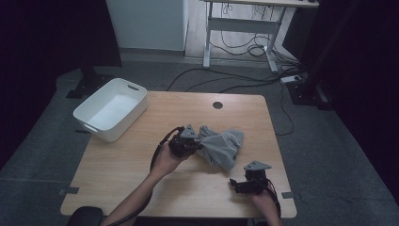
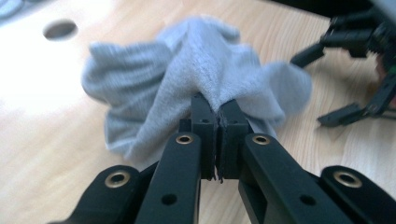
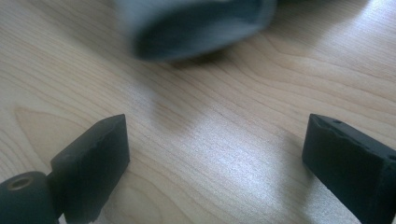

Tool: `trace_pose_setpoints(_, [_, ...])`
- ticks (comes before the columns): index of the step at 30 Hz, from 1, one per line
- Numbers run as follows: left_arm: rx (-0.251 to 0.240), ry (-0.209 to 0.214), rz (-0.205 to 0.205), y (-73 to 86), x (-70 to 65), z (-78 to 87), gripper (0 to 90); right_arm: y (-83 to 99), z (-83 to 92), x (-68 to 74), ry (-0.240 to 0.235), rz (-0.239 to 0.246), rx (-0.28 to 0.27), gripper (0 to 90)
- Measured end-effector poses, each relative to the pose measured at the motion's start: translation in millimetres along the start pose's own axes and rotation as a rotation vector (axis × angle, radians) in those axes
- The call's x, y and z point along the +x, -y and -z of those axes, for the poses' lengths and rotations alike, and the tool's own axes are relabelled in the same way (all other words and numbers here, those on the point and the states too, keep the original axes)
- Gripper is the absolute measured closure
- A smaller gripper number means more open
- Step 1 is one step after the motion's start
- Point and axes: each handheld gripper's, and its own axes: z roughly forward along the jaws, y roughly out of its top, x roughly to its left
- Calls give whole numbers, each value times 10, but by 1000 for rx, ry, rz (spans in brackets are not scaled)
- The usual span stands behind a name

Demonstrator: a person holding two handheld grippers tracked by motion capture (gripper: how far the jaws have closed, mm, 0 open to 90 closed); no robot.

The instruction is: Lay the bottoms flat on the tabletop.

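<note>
Dim room, grey floor with cables point(image 1: 244, 47) at top centre of the high view, and a light wooden table point(image 1: 141, 179) across the middle.

At upper left of the table: a white plastic bin point(image 1: 111, 109), turned at an angle, sitting on the near-left corner region. Further right, toward the table's far edge: a small round hole point(image 1: 217, 105) in the wood.

Centre of the frame: left gripper point(image 1: 195, 143), held in a hand coming up from the bottom edge, jaws pressed together on a fold of the grey cloth point(image 1: 222, 147). Seen close up in the left gripper view: black pads squeezed tight on a bunched ridge of the cloth point(image 2: 187, 84), fabric spreading away in crumpled folds toward upper left and right, part lifted off the wood.

Lower right of the high view: right gripper point(image 1: 237, 185), close to the table's near edge, just below and right of the cloth, not touching it. Right gripper view: jaws spread wide over bare wood, nothing between them, blurred edge of the cloth point(image 3: 196, 23) at the top.
</note>
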Motion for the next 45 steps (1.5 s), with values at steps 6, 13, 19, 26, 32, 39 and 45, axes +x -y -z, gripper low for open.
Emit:
trace_pose_setpoints(6, [-65,-21,-23,-213,45,302,870,2,-3,-1,1,2,-5,72])
trace_pose_setpoints(13, [-151,-60,-39,-354,79,666,870,2,-3,1,0,1,-4,71])
trace_pose_setpoints(19, [-20,-115,16,-53,306,527,733,-2,-5,1,3,1,-2,71])
trace_pose_setpoints(26, [45,-158,87,367,512,529,430,-20,9,2,5,-3,5,126])
trace_pose_setpoints(32, [5,-154,110,593,490,794,357,-74,26,48,-39,-18,11,194])
trace_pose_setpoints(39, [23,-137,114,931,434,927,275,-250,74,192,-118,0,-47,284])
trace_pose_setpoints(45, [42,-81,136,1145,344,797,228,-459,27,440,-208,56,-69,310])
